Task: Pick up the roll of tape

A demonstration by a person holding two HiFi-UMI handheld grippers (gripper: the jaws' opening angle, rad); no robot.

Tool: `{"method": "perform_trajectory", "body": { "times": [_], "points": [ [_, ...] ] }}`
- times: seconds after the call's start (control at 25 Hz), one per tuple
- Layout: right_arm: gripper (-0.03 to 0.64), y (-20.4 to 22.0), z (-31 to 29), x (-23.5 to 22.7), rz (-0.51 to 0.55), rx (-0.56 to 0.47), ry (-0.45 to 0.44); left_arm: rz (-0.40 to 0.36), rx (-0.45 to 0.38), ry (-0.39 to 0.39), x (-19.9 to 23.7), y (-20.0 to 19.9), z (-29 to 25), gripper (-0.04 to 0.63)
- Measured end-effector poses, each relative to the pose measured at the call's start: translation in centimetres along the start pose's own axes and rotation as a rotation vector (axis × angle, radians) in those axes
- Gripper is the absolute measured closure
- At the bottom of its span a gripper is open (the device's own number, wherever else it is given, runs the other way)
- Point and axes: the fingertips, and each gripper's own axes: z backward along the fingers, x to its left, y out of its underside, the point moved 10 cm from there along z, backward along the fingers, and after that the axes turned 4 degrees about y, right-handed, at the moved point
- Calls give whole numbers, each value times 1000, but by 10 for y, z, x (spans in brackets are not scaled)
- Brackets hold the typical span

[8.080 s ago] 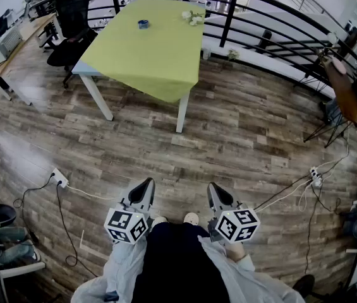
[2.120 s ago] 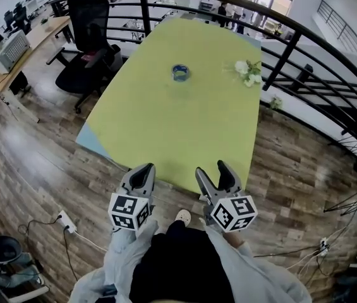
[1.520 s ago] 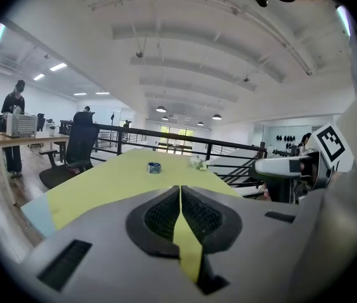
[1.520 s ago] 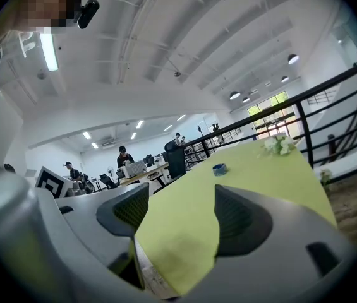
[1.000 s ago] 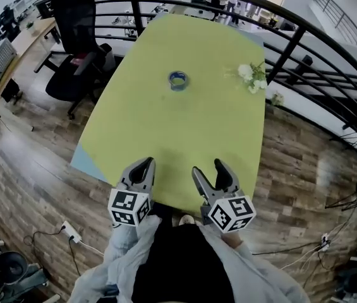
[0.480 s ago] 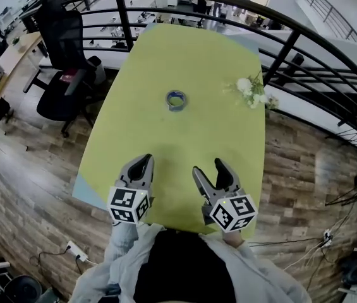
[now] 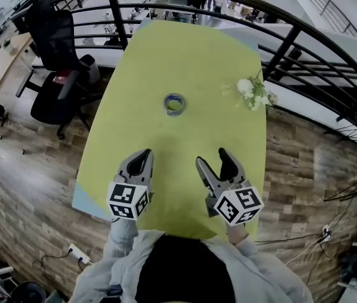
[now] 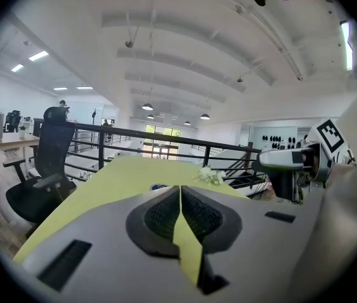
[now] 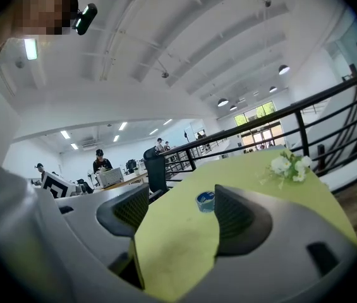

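The roll of tape (image 7: 174, 104), blue with a green middle, lies flat at the centre of the yellow-green table (image 7: 184, 49). Both grippers hover over the table's near end, well short of the roll. My left gripper (image 7: 141, 158) is shut, its pads nearly touching with nothing between them. My right gripper (image 7: 212, 159) is open and empty. In the right gripper view the tape (image 9: 205, 201) shows far ahead between the spread jaws, close to the right pad. In the left gripper view the tape (image 8: 159, 186) is a small blue speck just beyond the left gripper (image 8: 179, 197).
A bunch of white flowers (image 7: 254, 93) lies at the table's right edge, right of the roll. A black office chair (image 7: 48, 62) stands left of the table. A black railing (image 7: 279, 49) runs behind and to the right. Wooden floor surrounds the table.
The view has closed in on the table: both grippers went from above the floor to above the table's near end. The tape has not moved. Jaw states are unchanged.
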Motion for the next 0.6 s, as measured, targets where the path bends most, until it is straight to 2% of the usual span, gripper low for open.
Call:
{"method": "perform_trajectory", "body": {
  "times": [0.6],
  "points": [
    [293,-38,-82,-18,9,-29,29,-14,15,23,47,-19,-63,574]
  ]
}}
